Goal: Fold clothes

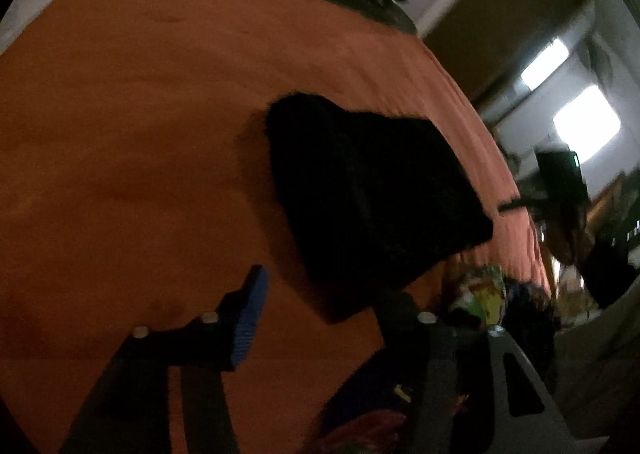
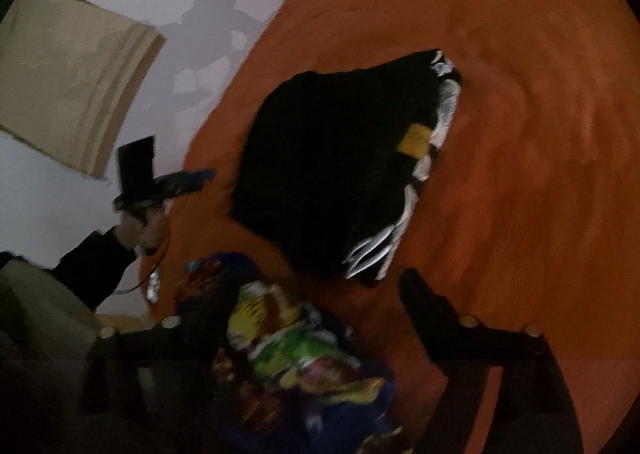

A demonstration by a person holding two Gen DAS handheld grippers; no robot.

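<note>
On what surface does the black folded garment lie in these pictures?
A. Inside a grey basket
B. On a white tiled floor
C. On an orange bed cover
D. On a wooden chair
C: the black garment lies flat on the orange bed cover, with orange fabric visible around it in both wrist views, and neither gripper touches it.
</note>
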